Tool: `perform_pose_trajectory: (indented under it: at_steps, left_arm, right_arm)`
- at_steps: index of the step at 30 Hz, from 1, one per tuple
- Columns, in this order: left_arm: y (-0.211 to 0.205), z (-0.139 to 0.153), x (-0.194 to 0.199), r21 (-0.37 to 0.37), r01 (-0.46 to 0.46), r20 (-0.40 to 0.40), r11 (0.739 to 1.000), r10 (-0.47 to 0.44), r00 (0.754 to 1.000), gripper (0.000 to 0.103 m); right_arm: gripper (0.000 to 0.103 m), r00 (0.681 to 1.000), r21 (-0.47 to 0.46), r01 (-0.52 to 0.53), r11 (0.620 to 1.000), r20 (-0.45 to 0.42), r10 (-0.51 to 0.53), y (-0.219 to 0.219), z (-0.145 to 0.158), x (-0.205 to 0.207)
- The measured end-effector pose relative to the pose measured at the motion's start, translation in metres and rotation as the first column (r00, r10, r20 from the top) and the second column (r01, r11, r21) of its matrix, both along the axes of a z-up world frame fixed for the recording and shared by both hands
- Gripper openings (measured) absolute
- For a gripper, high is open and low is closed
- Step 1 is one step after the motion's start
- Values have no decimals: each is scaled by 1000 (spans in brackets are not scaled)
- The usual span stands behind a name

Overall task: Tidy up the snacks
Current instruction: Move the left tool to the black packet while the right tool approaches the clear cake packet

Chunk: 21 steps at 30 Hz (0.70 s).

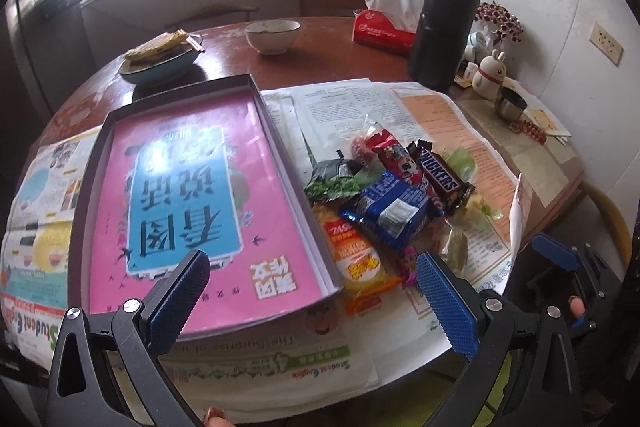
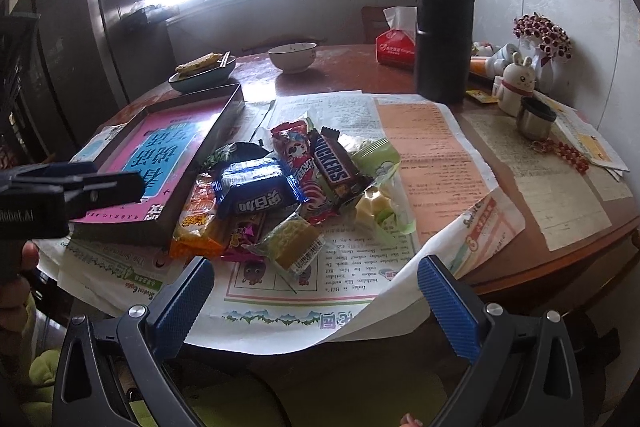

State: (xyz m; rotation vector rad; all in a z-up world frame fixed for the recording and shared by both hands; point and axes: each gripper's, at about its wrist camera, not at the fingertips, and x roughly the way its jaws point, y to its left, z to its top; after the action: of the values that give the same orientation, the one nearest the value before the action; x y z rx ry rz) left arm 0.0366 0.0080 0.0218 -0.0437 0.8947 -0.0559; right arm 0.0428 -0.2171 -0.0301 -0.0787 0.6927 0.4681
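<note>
Blue-padded, the right gripper [image 2: 316,301] is hovering wide open and empty at six o'clock, near the table edge, likely lining up on the closest packet. Beside it, the left gripper [image 1: 312,297] is hanging equally wide over the tray [image 1: 280,131] corner. Beyond, the snacks [image 2: 288,183] are lying heaped on newspaper [image 2: 432,163], touching the tray at nine o'clock, presumably their destination.

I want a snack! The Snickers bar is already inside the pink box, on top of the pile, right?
Not quite. The Snickers bar is on top of the pile, but the pile lies on the newspaper beside the pink box, not inside it. The left wrist view shows this.
</note>
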Motion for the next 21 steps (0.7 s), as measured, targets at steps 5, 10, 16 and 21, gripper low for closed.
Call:
perform_pose_trajectory:
  at_steps: [5, 10, 16, 21]
  left_arm:
    - [-7, -2, 10, -1, 23, -17, 1000, -23, 1000, 103]
    - [-11, -5, 25, -1, 38, -45, 999, -38, 998, 103]
    - [-10, -4, 44, 4, 55, -71, 998, -55, 996, 102]
    - [-4, 2, 66, -11, 86, -105, 996, -86, 991, 98]
  right_arm:
    - [103, 1000, -1, -23, 1000, -9, 23, 1, -2, 4]
    - [103, 999, -4, -49, 999, -23, 49, 4, -4, 10]
    - [103, 997, -29, -78, 997, -26, 77, 8, -8, 17]
    - [103, 995, -39, -99, 994, -23, 98, 11, -9, 22]
